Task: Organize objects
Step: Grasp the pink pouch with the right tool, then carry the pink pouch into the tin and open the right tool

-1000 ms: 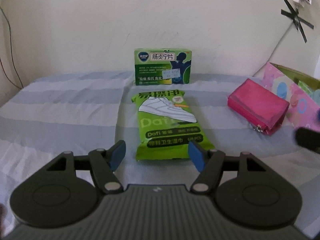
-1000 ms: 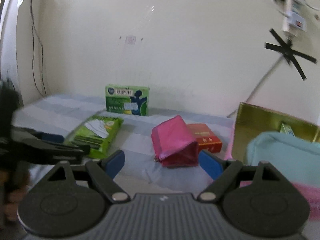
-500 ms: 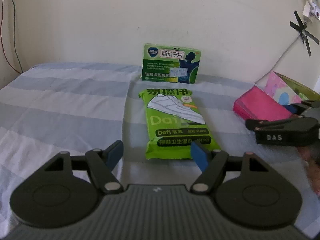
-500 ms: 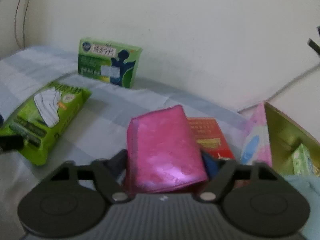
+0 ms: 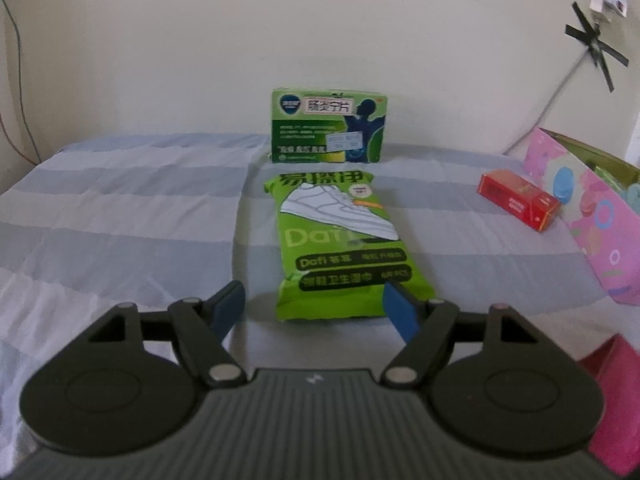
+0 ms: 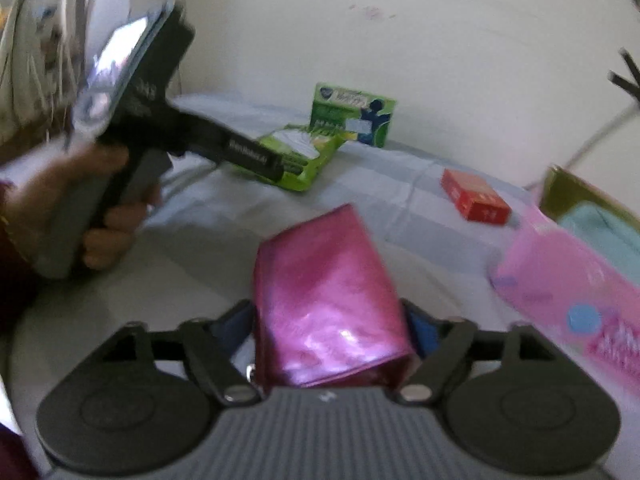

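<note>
My right gripper (image 6: 330,332) is shut on a shiny pink pouch (image 6: 326,304) and holds it lifted above the bed; the pouch also shows at the lower right of the left wrist view (image 5: 616,400). My left gripper (image 5: 314,306) is open and empty, just short of the near end of a green wipes pack (image 5: 342,244) lying flat. A green medicine box (image 5: 328,126) stands upright against the wall behind the pack. A red box (image 5: 518,200) lies to the right.
A pink patterned box (image 5: 592,216) with an open top stands at the right edge of the striped bed sheet (image 5: 120,208); in the right wrist view a light blue item (image 6: 604,232) lies inside it. The wall is close behind.
My right gripper closed on the pink pouch and lifted it back off the bed, uncovering the red box. My left gripper stayed open near the green pack.
</note>
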A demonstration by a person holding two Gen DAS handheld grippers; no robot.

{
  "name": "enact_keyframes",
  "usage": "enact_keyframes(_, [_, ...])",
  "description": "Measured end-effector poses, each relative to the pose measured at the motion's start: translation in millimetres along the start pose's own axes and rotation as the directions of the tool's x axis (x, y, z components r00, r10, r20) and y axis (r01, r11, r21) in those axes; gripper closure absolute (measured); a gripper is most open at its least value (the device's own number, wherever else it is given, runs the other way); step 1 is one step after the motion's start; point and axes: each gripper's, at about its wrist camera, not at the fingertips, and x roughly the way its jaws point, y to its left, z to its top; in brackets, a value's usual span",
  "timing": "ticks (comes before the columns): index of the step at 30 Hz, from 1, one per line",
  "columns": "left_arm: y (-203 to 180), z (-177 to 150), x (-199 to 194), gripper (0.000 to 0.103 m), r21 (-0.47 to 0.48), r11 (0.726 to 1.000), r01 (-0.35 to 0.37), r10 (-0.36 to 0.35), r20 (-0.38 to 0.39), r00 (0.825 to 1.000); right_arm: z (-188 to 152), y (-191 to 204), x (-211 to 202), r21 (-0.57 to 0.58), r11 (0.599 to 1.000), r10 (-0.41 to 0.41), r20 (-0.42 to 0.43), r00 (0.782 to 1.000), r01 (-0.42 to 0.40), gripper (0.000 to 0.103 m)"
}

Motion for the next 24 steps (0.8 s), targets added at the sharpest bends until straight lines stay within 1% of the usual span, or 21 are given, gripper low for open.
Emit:
enact_keyframes(2, [0.7, -0.3, -2.8, 0.025, -0.005, 1.000, 0.031, -0.031, 0.008, 0.999, -6.5, -8.8, -13.4, 0.049, 0.999, -0.010, 0.028, 1.000, 0.009, 0.010])
enact_keyframes(4, [3.4, 0.2, -7.9, 0.027, -0.024, 0.996, 0.091, -0.091, 0.015, 0.996, -13.0, -17.7, -28.6, 0.084, 0.996, -0.024, 0.048, 0.999, 0.019, 0.010])
enact_keyframes(5, [3.9, 0.2, -12.2, 0.027, -0.033, 0.991, 0.127, -0.127, 0.018, 0.992, -15.0, -23.8, -32.3, 0.098, 0.995, -0.022, 0.056, 0.998, 0.017, 0.011])
enact_keyframes(7, [3.7, -0.7, -24.8, 0.027, -0.046, 0.975, 0.216, -0.215, 0.031, 0.976, -21.1, -29.8, -43.4, 0.123, 0.992, -0.005, 0.067, 0.998, -0.003, 0.016])
enact_keyframes(8, [2.4, -2.0, -33.1, 0.027, -0.046, 0.963, 0.265, -0.263, 0.045, 0.964, -23.9, -31.6, -46.8, 0.130, 0.991, 0.010, 0.068, 0.998, -0.019, 0.018])
enact_keyframes(10, [-3.8, -5.8, -45.7, 0.027, -0.028, 0.937, 0.349, -0.347, 0.053, 0.936, -27.5, -34.1, -50.3, 0.146, 0.987, 0.063, 0.064, 0.996, -0.072, 0.032])
enact_keyframes(11, [-8.8, -8.2, -49.9, 0.027, -0.009, 0.919, 0.394, -0.393, 0.045, 0.918, -28.1, -35.1, -50.3, 0.159, 0.982, 0.097, 0.057, 0.994, -0.105, 0.036])
enact_keyframes(12, [-13.7, -10.3, -52.2, 0.027, 0.008, 0.900, 0.436, -0.436, 0.034, 0.899, -29.2, -34.9, -50.4, 0.181, 0.974, 0.131, 0.050, 0.990, -0.138, 0.043])
enact_keyframes(13, [-18.8, -12.7, -54.5, 0.027, 0.025, 0.878, 0.477, -0.478, 0.023, 0.878, -28.7, -35.7, -47.3, 0.202, 0.966, 0.156, 0.048, 0.987, -0.162, 0.047])
enact_keyframes(14, [-24.8, -15.3, -56.0, 0.027, 0.042, 0.858, 0.513, -0.513, 0.009, 0.858, -27.6, -39.5, -44.0, 0.229, 0.955, 0.182, 0.051, 0.982, -0.189, 0.049])
enact_keyframes(15, [-31.2, -17.7, -56.1, 0.026, 0.055, 0.841, 0.538, -0.539, -0.009, 0.843, -27.1, -40.3, -41.0, 0.253, 0.946, 0.197, 0.054, 0.979, -0.204, 0.054])
enact_keyframes(16, [-38.8, -20.3, -52.4, 0.025, 0.064, 0.827, 0.559, -0.558, -0.034, 0.829, -26.5, -42.8, -37.3, 0.276, 0.935, 0.215, 0.057, 0.975, -0.222, 0.062])
enact_keyframes(17, [-43.5, -23.0, -49.4, 0.026, 0.063, 0.810, 0.584, -0.581, -0.050, 0.812, -25.6, -44.7, -33.3, 0.293, 0.926, 0.231, 0.059, 0.971, -0.238, 0.068])
enact_keyframes(18, [-48.0, -24.5, -47.4, 0.035, 0.048, 0.784, 0.619, -0.616, -0.074, 0.785, -25.0, -46.4, -29.8, 0.301, 0.922, 0.236, 0.067, 0.969, -0.245, 0.074])
enact_keyframes(19, [-50.7, -25.4, -46.6, 0.039, 0.034, 0.770, 0.637, -0.632, -0.091, 0.769, -25.0, -47.1, -28.9, 0.310, 0.919, 0.230, 0.078, 0.970, -0.243, 0.075])
enact_keyframes(20, [-55.0, -25.7, -49.2, 0.041, 0.036, 0.778, 0.627, -0.622, -0.094, 0.777, -24.5, -49.9, -29.8, 0.322, 0.923, 0.197, 0.083, 0.977, -0.213, 0.075])
enact_keyframes(21, [-59.3, -25.6, -51.6, 0.046, 0.042, 0.783, 0.621, -0.615, -0.099, 0.782, -25.0, -51.7, -31.7, 0.321, 0.927, 0.171, 0.094, 0.981, -0.193, 0.075])
enact_keyframes(22, [-64.0, -24.1, -52.7, 0.048, 0.043, 0.780, 0.624, -0.618, -0.103, 0.779, -25.9, -57.0, -36.2, 0.319, 0.930, 0.153, 0.108, 0.982, -0.180, 0.078])
enact_keyframes(24, [-75.4, -16.2, -60.1, 0.048, 0.041, 0.770, 0.636, -0.631, -0.093, 0.770, -25.2, -67.7, -46.0, 0.317, 0.936, 0.114, 0.142, 0.983, -0.155, 0.079])
